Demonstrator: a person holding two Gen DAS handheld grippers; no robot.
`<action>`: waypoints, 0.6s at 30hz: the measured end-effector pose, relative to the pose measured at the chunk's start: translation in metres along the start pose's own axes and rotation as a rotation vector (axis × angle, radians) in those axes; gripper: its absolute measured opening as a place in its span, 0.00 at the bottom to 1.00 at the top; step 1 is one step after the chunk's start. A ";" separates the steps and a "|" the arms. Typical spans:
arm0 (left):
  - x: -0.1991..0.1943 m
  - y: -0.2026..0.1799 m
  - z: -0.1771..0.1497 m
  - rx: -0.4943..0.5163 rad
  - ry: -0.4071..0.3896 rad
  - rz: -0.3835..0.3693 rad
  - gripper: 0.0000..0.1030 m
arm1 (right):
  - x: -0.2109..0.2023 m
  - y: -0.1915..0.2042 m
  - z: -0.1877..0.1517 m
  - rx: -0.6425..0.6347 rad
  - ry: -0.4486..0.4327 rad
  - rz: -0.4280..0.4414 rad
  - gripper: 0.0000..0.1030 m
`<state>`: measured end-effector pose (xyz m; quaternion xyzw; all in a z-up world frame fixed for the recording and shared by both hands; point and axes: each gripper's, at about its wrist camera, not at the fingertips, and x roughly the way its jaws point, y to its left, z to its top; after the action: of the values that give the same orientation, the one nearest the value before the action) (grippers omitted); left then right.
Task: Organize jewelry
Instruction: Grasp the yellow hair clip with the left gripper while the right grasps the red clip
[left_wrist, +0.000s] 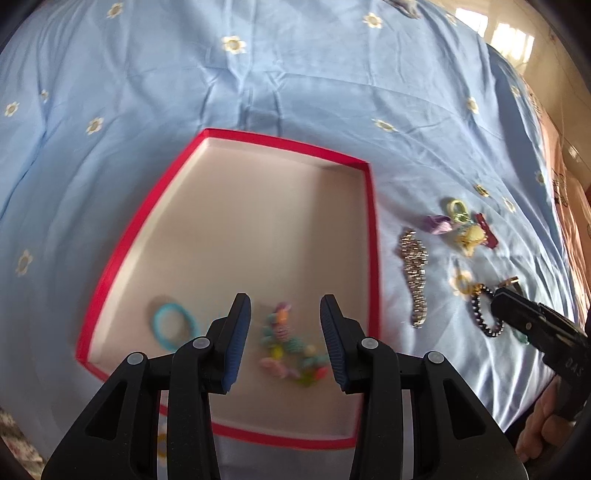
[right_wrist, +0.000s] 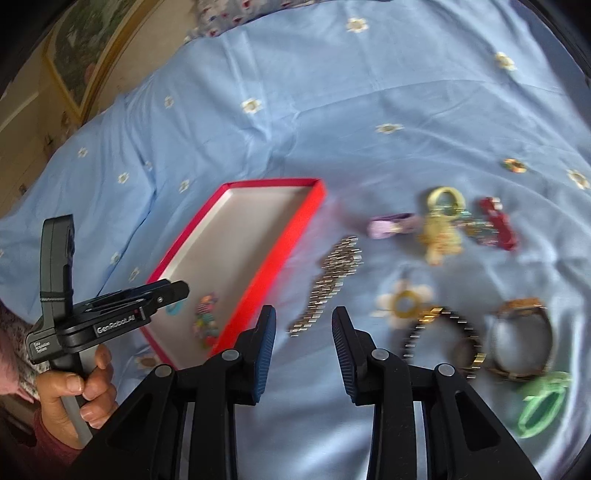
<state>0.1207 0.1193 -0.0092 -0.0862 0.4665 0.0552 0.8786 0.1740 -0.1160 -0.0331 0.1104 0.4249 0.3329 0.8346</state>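
Observation:
A red-rimmed white tray (left_wrist: 236, 137) lies on the blue sheet, holding a turquoise hair tie (left_wrist: 171, 325) and a blurred colourful bead bracelet (left_wrist: 291, 347). My left gripper (left_wrist: 285, 306) hovers open over that bracelet, with nothing between its pads. My right gripper (right_wrist: 303, 314) is open and empty above the sheet, just right of the tray (right_wrist: 273, 258) and short of a silver link bracelet (right_wrist: 328, 280). Loose to the right are a flower tie (right_wrist: 404, 301), a black-and-gold bracelet (right_wrist: 443, 332), a watch (right_wrist: 521, 339) and a green clip (right_wrist: 543, 402).
Farther back lie a purple clip (right_wrist: 391, 225), a yellow ring charm (right_wrist: 443, 221) and a red clip (right_wrist: 498, 221). The flowered sheet (left_wrist: 295, 74) drops off at the bed's right edge (left_wrist: 546, 155). A hand (right_wrist: 74, 391) grips the left tool's handle.

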 end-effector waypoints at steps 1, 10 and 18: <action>0.001 -0.004 0.001 0.005 0.002 -0.007 0.36 | -0.003 -0.006 0.001 0.008 -0.006 -0.011 0.33; 0.008 -0.046 0.013 0.075 0.009 -0.063 0.36 | -0.026 -0.055 0.008 0.082 -0.053 -0.091 0.33; 0.021 -0.081 0.027 0.135 0.012 -0.109 0.36 | -0.038 -0.088 0.025 0.112 -0.094 -0.146 0.33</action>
<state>0.1691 0.0463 -0.0038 -0.0524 0.4690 -0.0246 0.8813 0.2182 -0.2042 -0.0346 0.1410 0.4099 0.2413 0.8683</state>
